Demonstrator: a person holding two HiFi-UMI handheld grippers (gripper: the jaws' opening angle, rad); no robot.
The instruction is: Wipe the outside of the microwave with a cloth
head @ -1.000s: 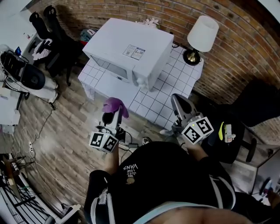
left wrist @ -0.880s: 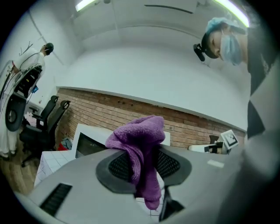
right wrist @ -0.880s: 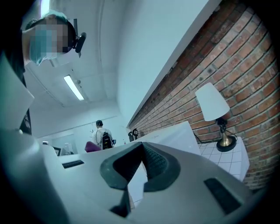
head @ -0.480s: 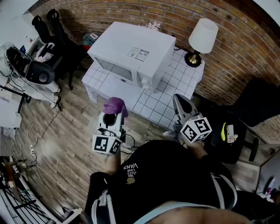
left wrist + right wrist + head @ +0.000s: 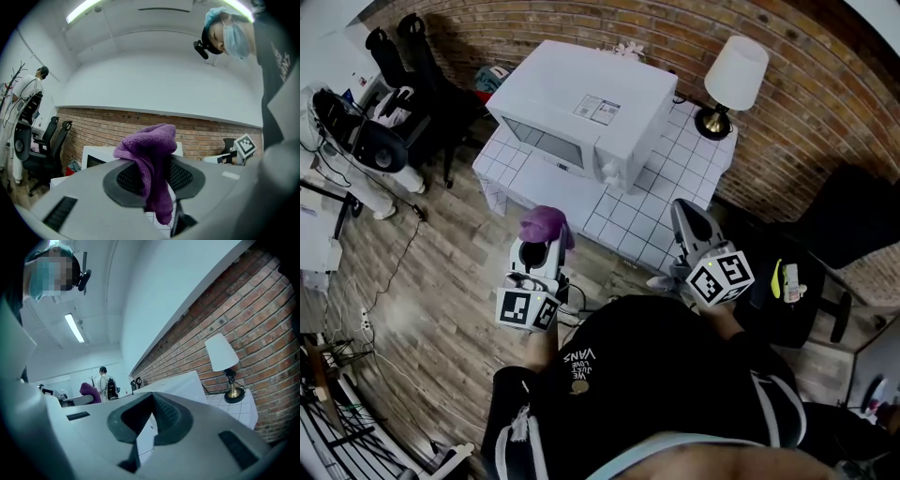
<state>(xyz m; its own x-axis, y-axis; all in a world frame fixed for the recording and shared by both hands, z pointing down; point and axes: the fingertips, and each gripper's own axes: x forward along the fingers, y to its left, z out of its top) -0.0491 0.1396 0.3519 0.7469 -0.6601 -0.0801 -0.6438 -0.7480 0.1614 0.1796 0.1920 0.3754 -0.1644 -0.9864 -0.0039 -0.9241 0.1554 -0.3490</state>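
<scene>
A white microwave [image 5: 581, 108] stands on a white tiled table [image 5: 675, 178] against the brick wall. In front of the table's near edge my left gripper [image 5: 541, 246] is shut on a purple cloth [image 5: 546, 225]. In the left gripper view the cloth [image 5: 152, 154] bunches above the jaws and hangs down between them, with the microwave [image 5: 98, 157] behind it. My right gripper [image 5: 686, 214] is held over the table's near right corner, shut with nothing in it. In the right gripper view the pads [image 5: 164, 416] meet, and the microwave [image 5: 180, 383] lies ahead.
A table lamp [image 5: 733, 80] stands on the table's far right corner. Black office chairs [image 5: 403, 56] stand at the left, another dark chair [image 5: 853, 225] at the right. Cables trail over the wooden floor [image 5: 412, 281]. A person [image 5: 28, 89] stands far off at the left.
The left gripper with the cloth has shifted slightly to the right, closer to the table. The right gripper has hardly moved.
</scene>
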